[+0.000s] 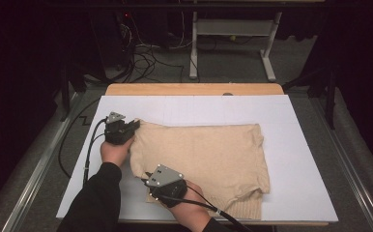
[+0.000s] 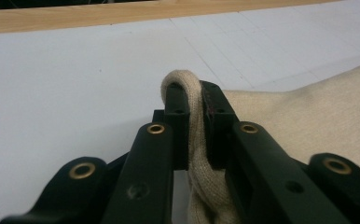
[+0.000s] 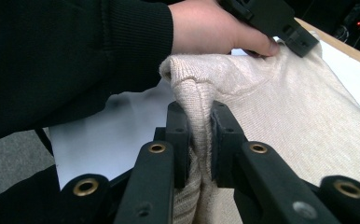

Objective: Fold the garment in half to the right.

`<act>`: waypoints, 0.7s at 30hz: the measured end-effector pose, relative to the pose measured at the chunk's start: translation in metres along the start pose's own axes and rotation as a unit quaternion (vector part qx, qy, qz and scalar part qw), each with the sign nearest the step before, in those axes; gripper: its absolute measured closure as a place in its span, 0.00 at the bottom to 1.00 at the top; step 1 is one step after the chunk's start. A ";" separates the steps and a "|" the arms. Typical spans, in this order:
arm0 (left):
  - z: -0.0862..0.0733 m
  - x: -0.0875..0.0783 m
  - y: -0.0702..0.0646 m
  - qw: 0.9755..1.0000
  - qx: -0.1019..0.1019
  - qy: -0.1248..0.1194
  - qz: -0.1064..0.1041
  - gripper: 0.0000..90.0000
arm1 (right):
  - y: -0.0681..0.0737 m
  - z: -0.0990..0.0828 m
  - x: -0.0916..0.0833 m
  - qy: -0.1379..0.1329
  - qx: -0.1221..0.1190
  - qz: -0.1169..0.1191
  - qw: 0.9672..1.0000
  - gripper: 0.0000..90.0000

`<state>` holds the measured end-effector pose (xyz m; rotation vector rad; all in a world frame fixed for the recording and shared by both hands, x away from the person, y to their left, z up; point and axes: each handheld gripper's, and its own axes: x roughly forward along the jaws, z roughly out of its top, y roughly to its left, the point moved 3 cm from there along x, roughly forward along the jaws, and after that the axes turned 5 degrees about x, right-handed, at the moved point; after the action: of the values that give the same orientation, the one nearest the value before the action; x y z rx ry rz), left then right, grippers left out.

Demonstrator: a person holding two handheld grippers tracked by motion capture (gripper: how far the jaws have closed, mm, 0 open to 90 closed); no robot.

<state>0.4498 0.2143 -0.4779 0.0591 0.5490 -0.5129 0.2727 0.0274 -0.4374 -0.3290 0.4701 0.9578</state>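
A beige knitted sweater (image 1: 208, 154) lies folded on the white table cover (image 1: 300, 159). At its far left corner my left gripper (image 1: 132, 126) is shut on a fold of the knit, which loops over the jaw tips as the sweater edge (image 2: 187, 88) in the left gripper view. My right gripper (image 1: 148, 182) is shut on the near left edge, where the pinched fabric (image 3: 192, 93) bunches up between the black jaws. In the right gripper view the other hand (image 3: 215, 28) and its gripper sit at the top.
The white cover lies on a wooden table (image 1: 194, 89) whose far edge shows. A ribbed hem or sleeve end (image 1: 245, 208) lies near the front edge. Cables (image 1: 90, 145) trail off the table's left. A metal frame (image 1: 233, 29) stands on the floor beyond.
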 end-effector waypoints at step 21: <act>0.009 -0.008 0.005 0.998 -0.055 -0.031 -0.002 0.90 | 0.002 0.012 0.001 -0.004 -0.008 0.003 1.000 0.90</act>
<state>0.4503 0.2206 -0.4661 -0.0624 0.5150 -0.4860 0.2743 0.0349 -0.4277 -0.3385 0.4555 0.9685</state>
